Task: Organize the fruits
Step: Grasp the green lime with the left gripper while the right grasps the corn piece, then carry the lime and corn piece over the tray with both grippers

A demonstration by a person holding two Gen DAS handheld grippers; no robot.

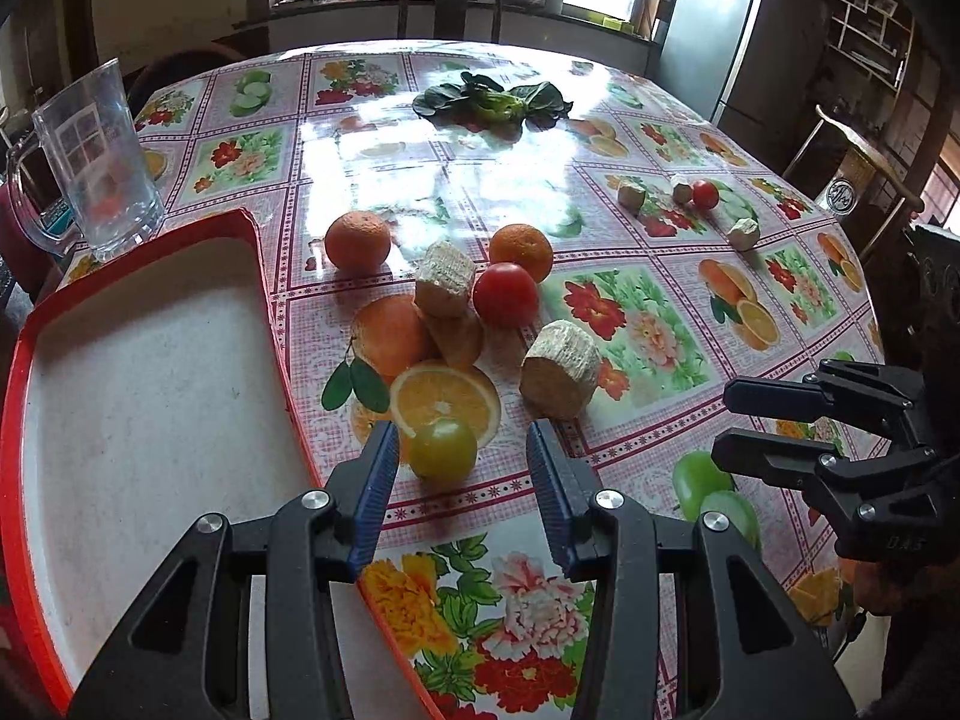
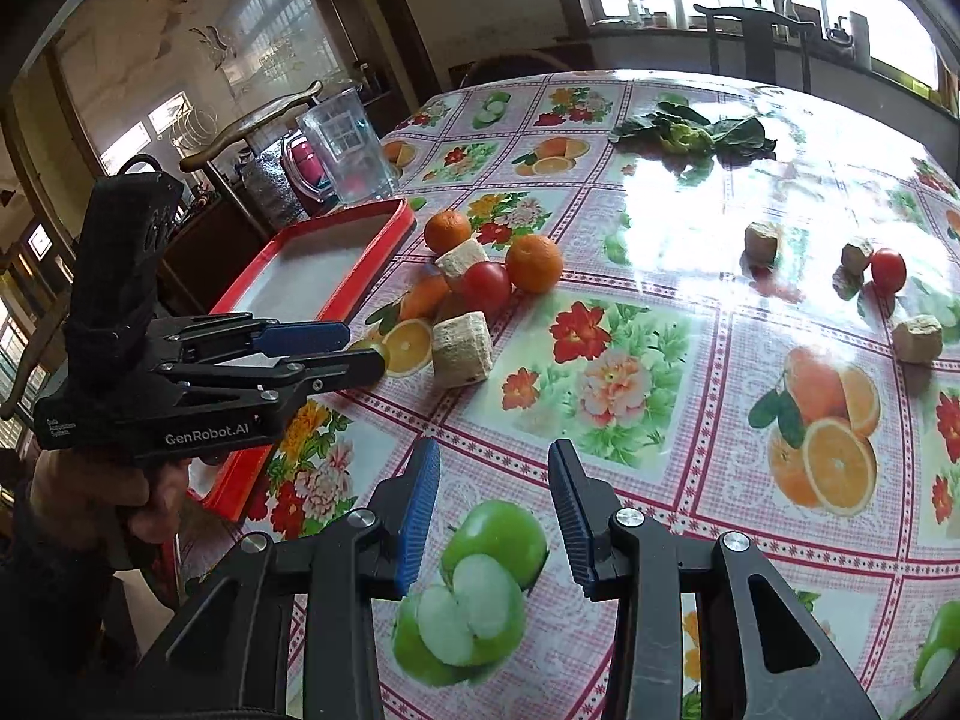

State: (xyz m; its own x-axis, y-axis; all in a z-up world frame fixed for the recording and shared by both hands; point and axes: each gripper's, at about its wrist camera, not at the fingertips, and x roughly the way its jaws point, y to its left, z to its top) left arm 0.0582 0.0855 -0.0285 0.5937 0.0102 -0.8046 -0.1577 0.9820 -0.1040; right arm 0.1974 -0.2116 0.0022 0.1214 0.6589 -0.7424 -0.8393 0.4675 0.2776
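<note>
while the left gripper [image 1: 462, 456] hangs low with jaws spread, a green fruit [image 1: 443, 449] sits on the tabletop [image 1: 630, 312] between them, ungripped. oranges [image 1: 357, 240] and a red tomato [image 1: 505, 294] cluster just beyond, beside the red tray [image 1: 150, 372]. right gripper [image 2: 495, 492] jaws also spread, over bare cloth, holding nothing.

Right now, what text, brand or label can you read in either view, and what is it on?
"GenRobot.AI": white print on the side of the left hand-held gripper, right wrist view.
Small white label on that body's rear corner: too small to read.
Embossed letters on the right hand-held gripper, left wrist view: too faint to read.
Round emblem on a chair back: unreadable.
</note>
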